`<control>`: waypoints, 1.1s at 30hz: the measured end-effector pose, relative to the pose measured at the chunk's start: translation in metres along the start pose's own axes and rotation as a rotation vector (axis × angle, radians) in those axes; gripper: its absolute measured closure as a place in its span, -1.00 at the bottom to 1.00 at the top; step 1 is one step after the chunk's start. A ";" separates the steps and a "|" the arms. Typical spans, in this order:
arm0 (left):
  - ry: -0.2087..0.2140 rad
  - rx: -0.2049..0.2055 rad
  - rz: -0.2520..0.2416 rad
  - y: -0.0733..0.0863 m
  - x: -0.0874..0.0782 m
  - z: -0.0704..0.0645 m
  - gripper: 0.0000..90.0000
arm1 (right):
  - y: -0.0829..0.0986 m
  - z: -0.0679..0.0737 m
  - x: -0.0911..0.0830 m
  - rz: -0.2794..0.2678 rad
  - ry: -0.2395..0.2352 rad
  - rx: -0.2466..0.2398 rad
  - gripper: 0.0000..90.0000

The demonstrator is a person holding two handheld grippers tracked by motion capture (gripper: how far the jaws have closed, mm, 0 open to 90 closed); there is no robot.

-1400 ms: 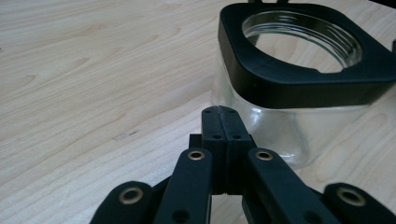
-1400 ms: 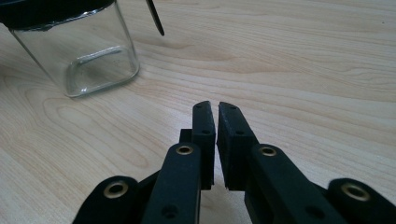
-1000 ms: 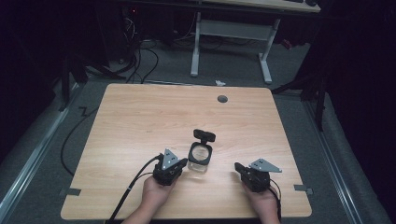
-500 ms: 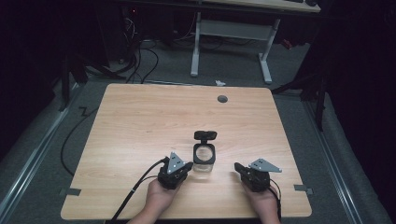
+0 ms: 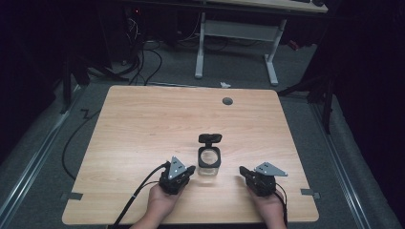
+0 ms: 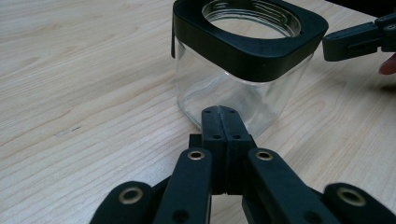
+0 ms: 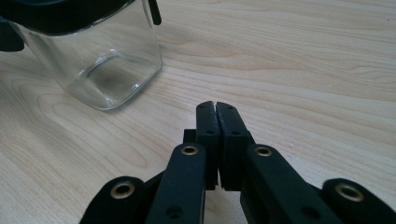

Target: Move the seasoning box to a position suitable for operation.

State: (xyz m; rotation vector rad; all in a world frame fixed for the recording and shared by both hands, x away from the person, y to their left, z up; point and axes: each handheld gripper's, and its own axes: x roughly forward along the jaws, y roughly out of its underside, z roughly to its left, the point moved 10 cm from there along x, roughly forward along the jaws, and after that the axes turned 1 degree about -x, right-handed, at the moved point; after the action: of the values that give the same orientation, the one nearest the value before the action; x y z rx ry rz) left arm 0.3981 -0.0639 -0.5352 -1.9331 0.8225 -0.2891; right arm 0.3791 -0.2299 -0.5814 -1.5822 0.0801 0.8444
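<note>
Near the table (image 5: 143, 124) front edge, open glass jar (image 5: 209, 162) stands upright between both tools. Left tool (image 6: 219, 122) clenched, empty, tip almost at the glass; right tool (image 7: 217, 116) clenched, empty, beside it. Risk: closed jaws nudge and tip the jar.

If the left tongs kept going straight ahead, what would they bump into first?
Probably the glass jar. The left tongs are shut and point right at its lower corner, very close, though whether they already touch it is unclear.
</note>
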 end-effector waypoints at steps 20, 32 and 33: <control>0.059 0.004 0.027 0.019 -0.008 -0.020 0.99 | -0.043 0.012 0.015 -0.074 0.043 -0.030 0.98; 0.066 0.027 0.059 0.028 0.005 -0.031 0.99 | -0.087 0.021 0.010 -0.157 -0.010 -0.041 0.98; 0.066 0.029 0.061 0.029 0.006 -0.031 0.99 | -0.091 0.022 0.010 -0.166 -0.012 -0.042 0.99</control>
State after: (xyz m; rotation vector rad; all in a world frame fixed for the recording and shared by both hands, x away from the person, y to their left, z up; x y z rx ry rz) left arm 0.3741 -0.0979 -0.5454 -1.8765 0.9147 -0.3277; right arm 0.4224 -0.1864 -0.5096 -1.5997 -0.0768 0.7297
